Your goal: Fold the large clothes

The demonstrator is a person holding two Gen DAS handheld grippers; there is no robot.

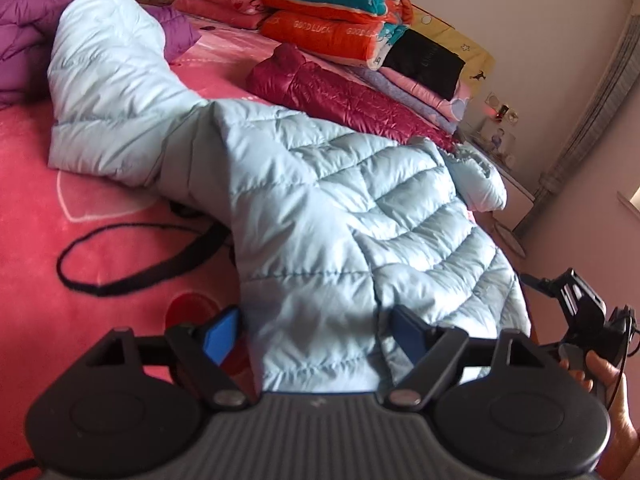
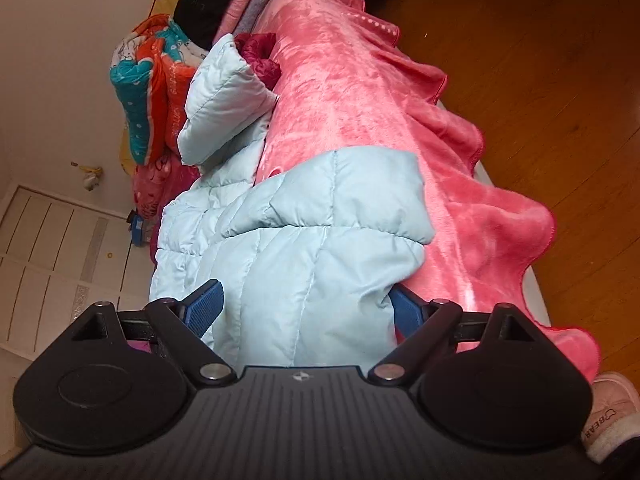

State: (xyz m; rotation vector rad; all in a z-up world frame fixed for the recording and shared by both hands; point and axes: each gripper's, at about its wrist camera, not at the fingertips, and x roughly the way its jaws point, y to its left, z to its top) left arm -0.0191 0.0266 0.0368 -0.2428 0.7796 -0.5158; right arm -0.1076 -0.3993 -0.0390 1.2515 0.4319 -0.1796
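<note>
A pale blue jacket [image 1: 320, 208] lies spread across a pink blanket [image 1: 36, 208] on the bed, one sleeve [image 1: 104, 80] reaching away toward a purple coat [image 1: 24, 32]. In the left wrist view, the left gripper [image 1: 316, 336] sits at the jacket's near edge, its blue fingers [image 1: 222, 334] spread wide with fabric lying between them, not pinched. That view alone shows a black cord [image 1: 120, 276] looping over the blanket beside the jacket, a dark red jacket [image 1: 340, 96] behind it, and the right gripper [image 1: 588, 312] off at the right.

The right wrist view looks along the bed's side: the right gripper [image 2: 304, 308] is also wide apart, a puffy bulge of jacket [image 2: 312, 272] filling the gap; whether the fingers press it is hard to tell. Only here do the wooden floor [image 2: 540, 60], a white door [image 2: 48, 248] and a pink shoe [image 2: 612, 416] appear. Folded quilts [image 2: 148, 92] are stacked at the far end in both views.
</note>
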